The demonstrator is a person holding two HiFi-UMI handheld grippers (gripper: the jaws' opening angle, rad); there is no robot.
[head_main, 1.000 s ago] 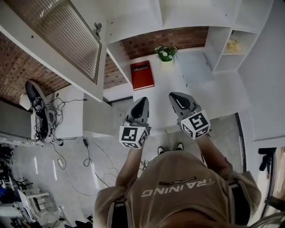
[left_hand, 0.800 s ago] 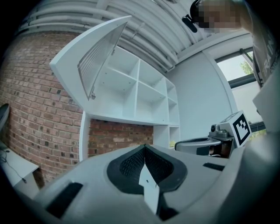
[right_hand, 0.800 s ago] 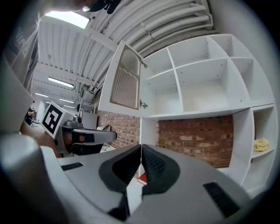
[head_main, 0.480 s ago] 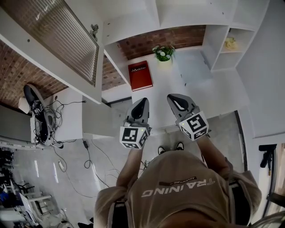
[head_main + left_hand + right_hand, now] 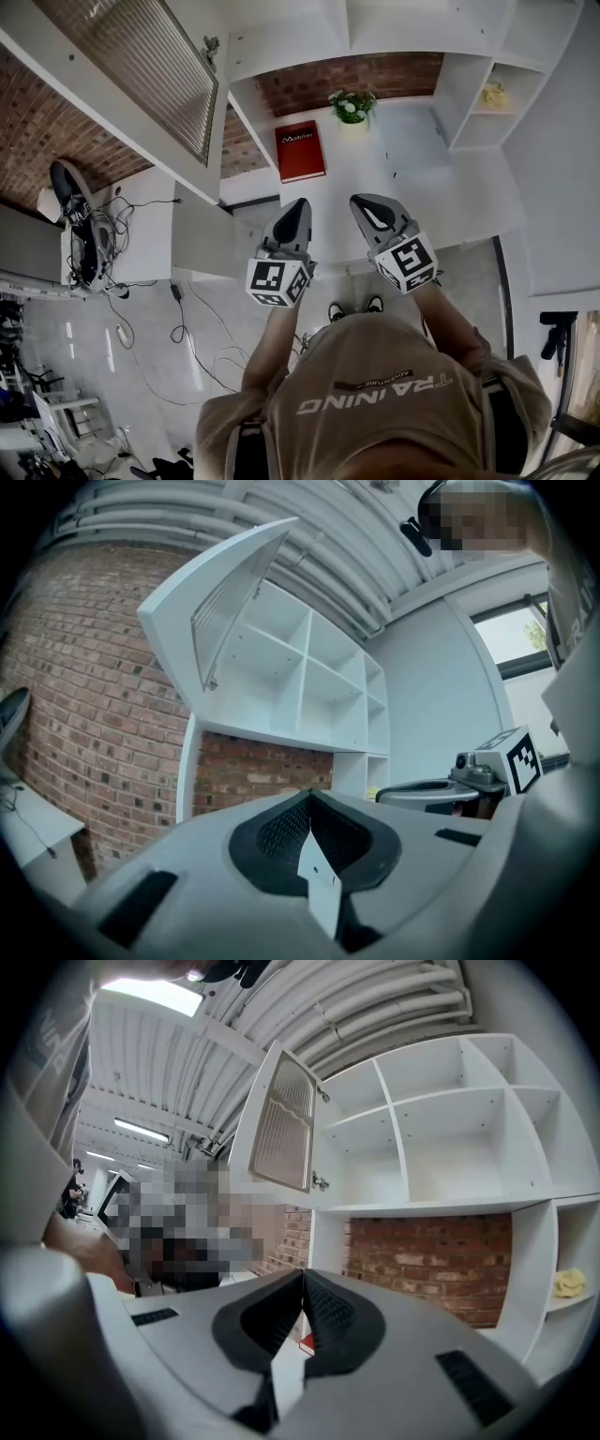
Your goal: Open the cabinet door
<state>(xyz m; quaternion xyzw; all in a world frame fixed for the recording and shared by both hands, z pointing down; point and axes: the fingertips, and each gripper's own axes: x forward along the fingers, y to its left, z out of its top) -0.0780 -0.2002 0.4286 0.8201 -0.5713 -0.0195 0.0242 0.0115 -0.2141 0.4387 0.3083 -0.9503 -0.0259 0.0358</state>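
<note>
Two closed grippers before an open cabinet
The left gripper [image 5: 302, 202] and right gripper [image 5: 357, 200] sit side by side, each with jaws pressed together and nothing between them; the cabinet door [image 5: 131, 80] stands swung out at upper left, apart from both, and a red book [image 5: 300, 150] sits on the white counter [image 5: 422, 187] beyond

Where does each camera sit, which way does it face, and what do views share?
Head view: on the person's head, facing steeply down; shows left gripper, right gripper, beige shirt.
Left gripper view: on that gripper, along its shut jaws toward the open white slatted cabinet door.
Right gripper view: likewise, along its shut jaws.
Shared: all show that door.
</note>
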